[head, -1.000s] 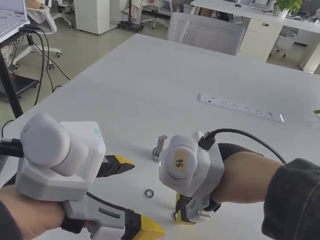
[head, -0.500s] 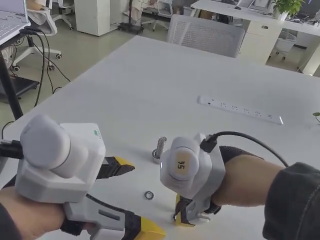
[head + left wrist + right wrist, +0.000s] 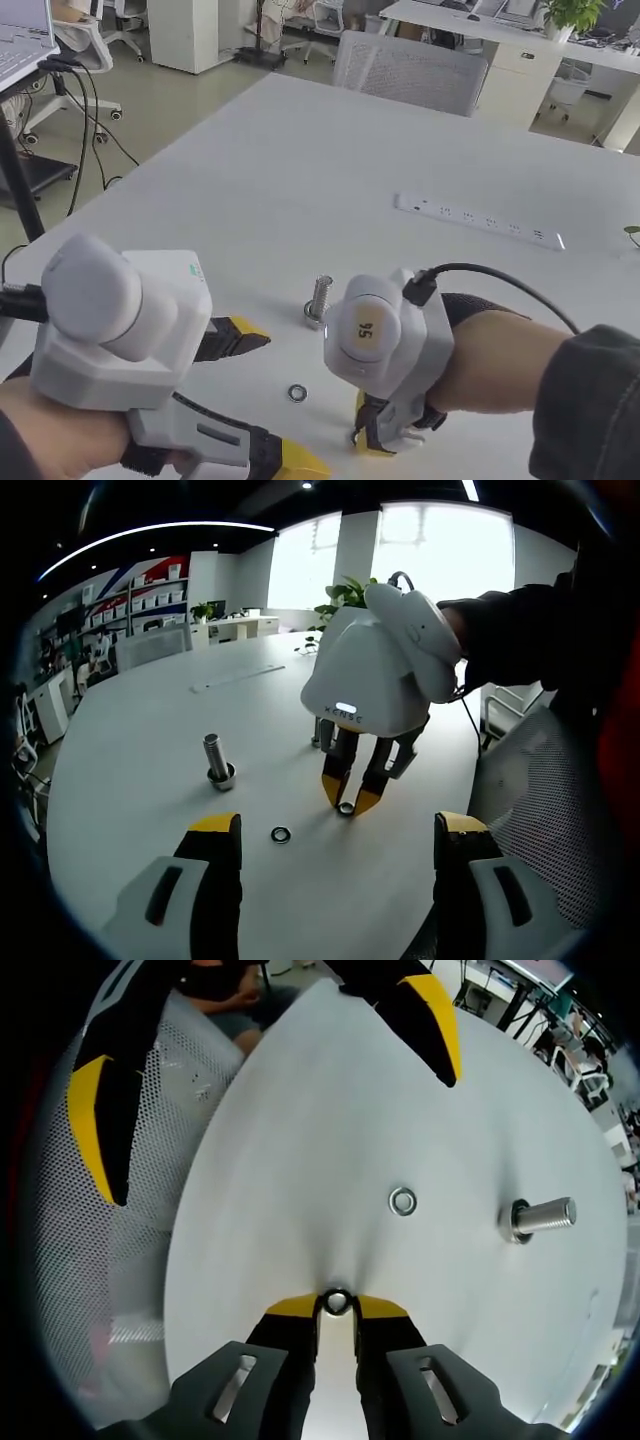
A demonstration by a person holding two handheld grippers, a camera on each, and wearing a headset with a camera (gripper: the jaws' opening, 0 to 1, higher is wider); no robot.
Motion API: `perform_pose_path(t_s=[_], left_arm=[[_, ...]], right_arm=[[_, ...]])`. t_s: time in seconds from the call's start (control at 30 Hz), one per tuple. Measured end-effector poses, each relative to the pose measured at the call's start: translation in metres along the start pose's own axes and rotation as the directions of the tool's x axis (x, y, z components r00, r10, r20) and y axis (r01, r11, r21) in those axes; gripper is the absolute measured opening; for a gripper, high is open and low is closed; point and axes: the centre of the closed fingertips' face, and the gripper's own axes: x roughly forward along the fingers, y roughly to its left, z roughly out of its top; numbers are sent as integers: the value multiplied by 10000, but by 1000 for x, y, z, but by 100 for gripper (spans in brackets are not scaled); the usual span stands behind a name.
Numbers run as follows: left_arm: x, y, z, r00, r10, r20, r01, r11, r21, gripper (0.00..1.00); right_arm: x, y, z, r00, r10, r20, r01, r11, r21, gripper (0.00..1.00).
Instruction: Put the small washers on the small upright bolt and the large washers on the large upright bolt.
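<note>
Jaws of right gripper (image 3: 337,1309) pinch round metal washer (image 3: 338,1300).

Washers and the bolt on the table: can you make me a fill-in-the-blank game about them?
1. The right hand-held gripper pinches a small ___ in its tips.
2. The left hand-held gripper has its jaws wide ___.
3. The bolt stands ___, thread pointing up.
4. A second washer lies loose on the ___.
Missing words: washer, open, upright, table.
</note>
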Motion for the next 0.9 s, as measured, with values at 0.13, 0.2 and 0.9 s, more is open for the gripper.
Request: perform_pose_path(t_s=[0.13,0.2,0.9], left_arm=[[0,0,0,10000,-8,15,8,10000,4,78],[0,0,0,10000,-17,12,17,10000,13,78],[0,-2,-2,10000,-37,-16,37,10000,21,78]], right_arm=[[-2,2,-9,9999,59,-125,-57,9999,110,14],[-3,2,-12,9999,60,-150,-57,9998,198,14],[-14,3,-49,9994,-42,-344,76,9952,980,14]])
